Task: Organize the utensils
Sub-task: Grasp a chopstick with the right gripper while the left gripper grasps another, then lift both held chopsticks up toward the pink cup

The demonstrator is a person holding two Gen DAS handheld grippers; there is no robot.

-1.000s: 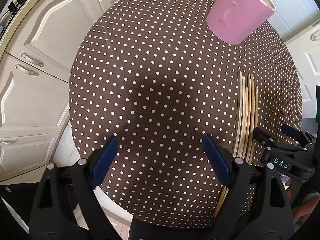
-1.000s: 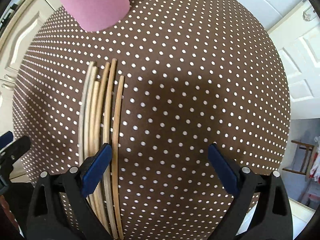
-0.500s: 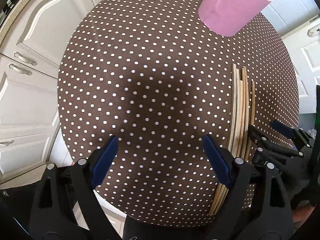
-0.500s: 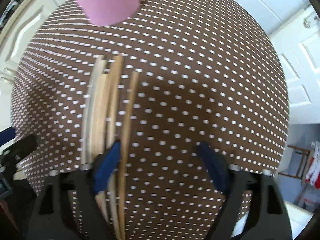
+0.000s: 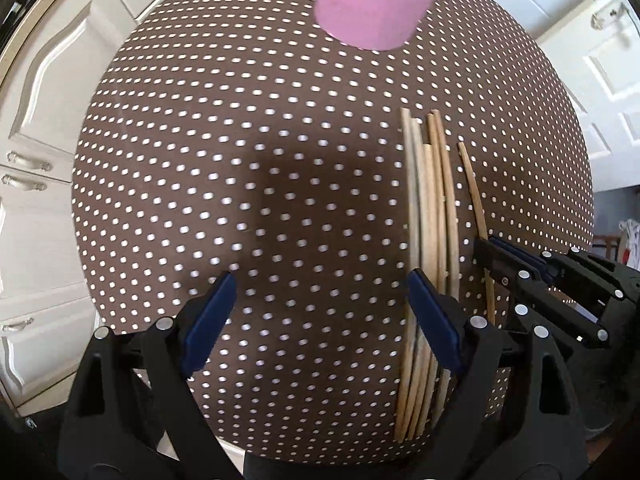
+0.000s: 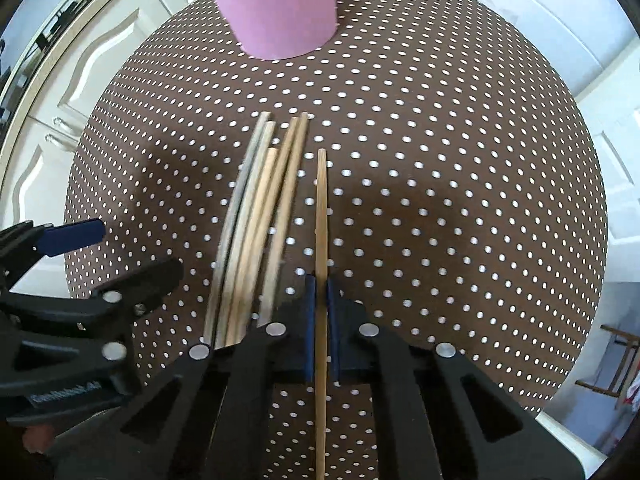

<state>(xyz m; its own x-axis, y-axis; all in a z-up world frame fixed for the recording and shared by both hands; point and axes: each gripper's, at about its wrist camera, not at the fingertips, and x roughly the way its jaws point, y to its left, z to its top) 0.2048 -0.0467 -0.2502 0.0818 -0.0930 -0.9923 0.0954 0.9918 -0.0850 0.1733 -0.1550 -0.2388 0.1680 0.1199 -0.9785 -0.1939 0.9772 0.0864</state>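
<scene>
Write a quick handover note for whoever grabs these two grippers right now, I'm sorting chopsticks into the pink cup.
Right gripper: has just closed on a single chopstick, set apart from the rest.
Left gripper: open, empty, over the dotted tablecloth beside the pile.
Loose chopsticks: five or so lie together on the cloth.
Pink cup: at the table's far side.
Left: put the held stick in the cup, then the others.

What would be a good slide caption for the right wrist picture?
Right gripper shut on one chopstick, beside the loose bundle, pink cup beyond.
</scene>
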